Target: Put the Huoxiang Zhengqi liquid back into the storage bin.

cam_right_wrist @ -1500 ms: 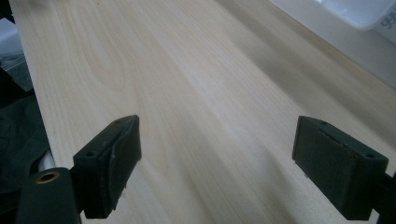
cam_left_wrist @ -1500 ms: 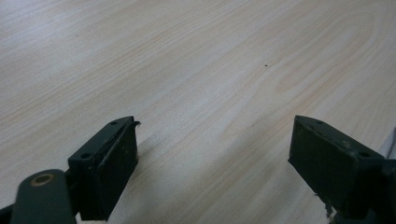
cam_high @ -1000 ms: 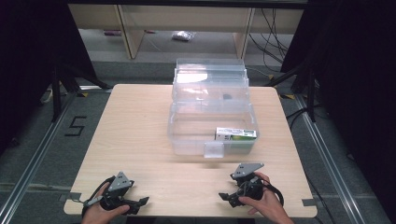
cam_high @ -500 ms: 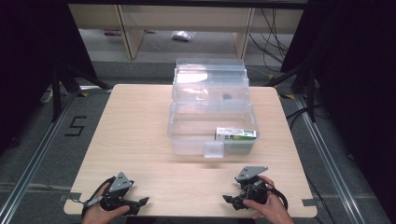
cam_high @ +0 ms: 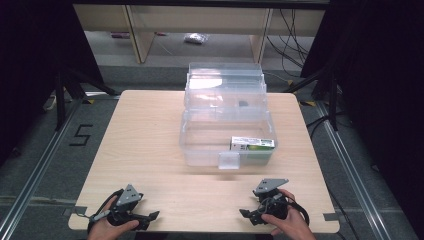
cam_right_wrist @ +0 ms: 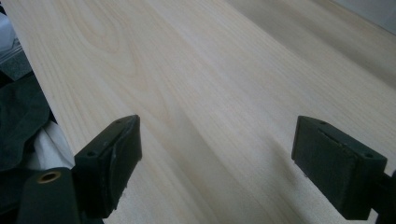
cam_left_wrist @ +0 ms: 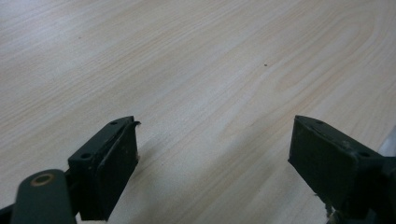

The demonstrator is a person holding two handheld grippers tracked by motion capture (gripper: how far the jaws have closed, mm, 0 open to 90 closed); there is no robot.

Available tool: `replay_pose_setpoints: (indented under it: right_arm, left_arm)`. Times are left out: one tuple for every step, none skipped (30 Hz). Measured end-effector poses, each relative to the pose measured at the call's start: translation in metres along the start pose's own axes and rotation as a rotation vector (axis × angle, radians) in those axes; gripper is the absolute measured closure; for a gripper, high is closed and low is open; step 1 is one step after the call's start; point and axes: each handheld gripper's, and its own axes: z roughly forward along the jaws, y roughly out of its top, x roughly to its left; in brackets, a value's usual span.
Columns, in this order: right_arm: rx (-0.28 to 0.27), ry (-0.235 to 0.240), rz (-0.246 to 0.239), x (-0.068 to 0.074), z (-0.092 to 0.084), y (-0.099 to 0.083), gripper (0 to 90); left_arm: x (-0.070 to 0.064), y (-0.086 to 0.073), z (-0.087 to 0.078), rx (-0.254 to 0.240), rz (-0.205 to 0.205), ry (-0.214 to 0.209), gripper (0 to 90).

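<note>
Your desk (cam_high: pixel 150 135) is a pale wood-grain top standing on a grey floor, with dark curtains to either side and a light wooden shelf unit (cam_high: pixel 140 30) beyond its far edge. A "5" is marked on the floor off the desk's left edge.

A clear plastic box (cam_high: pixel 200 145) sits just right of the desk's centre, toward the far edge, with its lid (cam_high: pixel 225 85) thrown back behind it. Inside, against the right wall near the front, lies a small green-and-white carton (cam_high: pixel 252 144). The box's latch tab (cam_high: pixel 229 161) hangs at the middle of its front wall.

You hold the left gripper (cam_high: pixel 152 216) at the near left corner, resting low on the desk, its jaws pointing right along the near edge. The left gripper view shows them spread wide with bare wood between them. Your right gripper (cam_high: pixel 243 213) sits near the near right corner, jaws pointing left, also released and holding nothing. Both are well apart from the box.
</note>
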Motion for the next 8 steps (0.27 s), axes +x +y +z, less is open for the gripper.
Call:
replay_pose_setpoints:
  right_arm:
    - [0.0,0.0,0.0,0.0,0.0,0.0,16.9]
    - [-0.012,0.001,0.018,0.0004,0.0011,0.0001,16.9]
    - [-0.012,0.001,0.018,0.0001,0.0014,0.0,16.9]
    - [-0.012,0.005,0.016,-0.0004,0.0015,-0.0002,16.9]
    - [-0.015,0.012,0.019,-0.0001,0.0021,-0.0006,17.0]
    - [-0.007,0.012,0.009,-0.0014,0.0003,0.0002,17.0]
    - [-0.025,0.012,0.012,-0.002,0.0017,-0.0001,17.0]
    - [-0.025,0.012,0.012,-0.002,0.0017,-0.0001,17.0]
  left_arm:
    - [0.0,0.0,0.0,0.0,0.0,0.0,15.0]
    - [0.0,0.0,0.0001,0.0,0.0,0.001,15.0]
    - [0.0001,0.0001,0.0,0.0,0.0,0.001,15.0]
    - [0.0,0.0001,-0.0003,-0.004,-0.002,0.0,15.0]
    - [0.0,0.0001,-0.0003,-0.004,-0.002,0.0,15.0]
    - [0.0003,-0.0001,0.0005,-0.013,-0.008,-0.004,15.0]
    - [0.0004,0.0001,-0.0002,-0.003,-0.004,-0.002,15.0]
    - [0.0004,0.0001,-0.0002,-0.003,-0.004,-0.002,15.0]
